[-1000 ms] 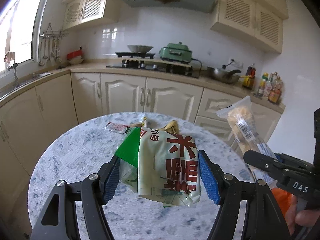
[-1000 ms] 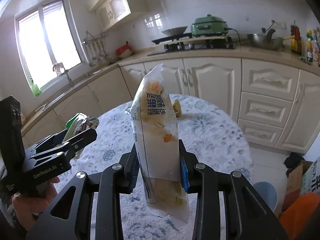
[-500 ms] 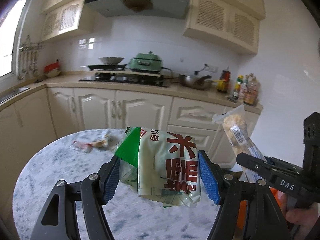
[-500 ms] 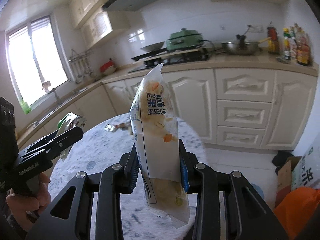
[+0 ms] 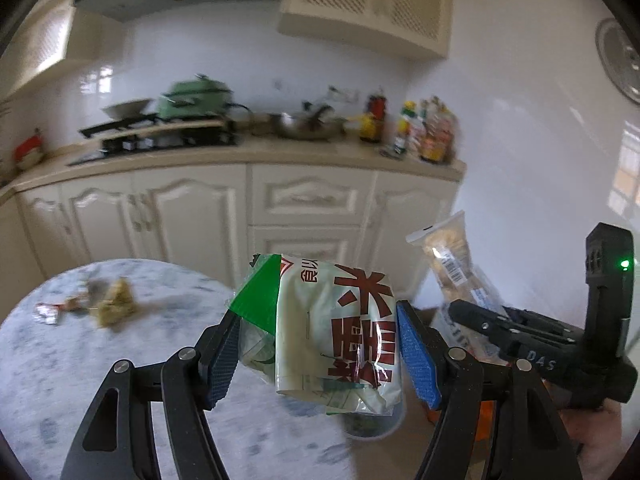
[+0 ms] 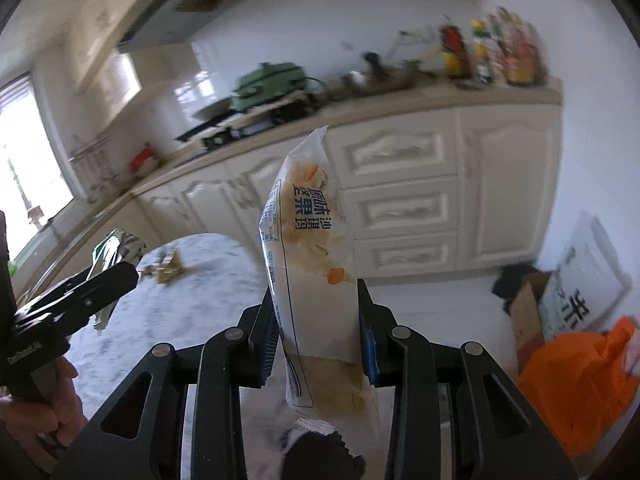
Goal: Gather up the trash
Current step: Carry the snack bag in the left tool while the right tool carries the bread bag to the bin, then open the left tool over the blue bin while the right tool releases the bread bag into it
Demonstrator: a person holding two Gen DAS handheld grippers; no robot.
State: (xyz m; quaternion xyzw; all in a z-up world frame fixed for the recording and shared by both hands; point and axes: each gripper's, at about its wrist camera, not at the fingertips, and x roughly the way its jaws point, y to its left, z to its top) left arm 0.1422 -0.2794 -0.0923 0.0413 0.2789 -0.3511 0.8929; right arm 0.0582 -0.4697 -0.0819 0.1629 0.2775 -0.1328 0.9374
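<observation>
The left gripper [image 5: 320, 352] fingers clamp a crumpled green-and-white bag [image 5: 332, 332] past the surface [image 5: 80, 360] edge; the right gripper [image 6: 318, 332] fingers pinch an upright snack packet [image 6: 308, 248], both angled downward.

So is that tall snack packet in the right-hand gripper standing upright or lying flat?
Upright: the snack packet stands on end between the right gripper's pads, its crimped top pointing up.
</observation>
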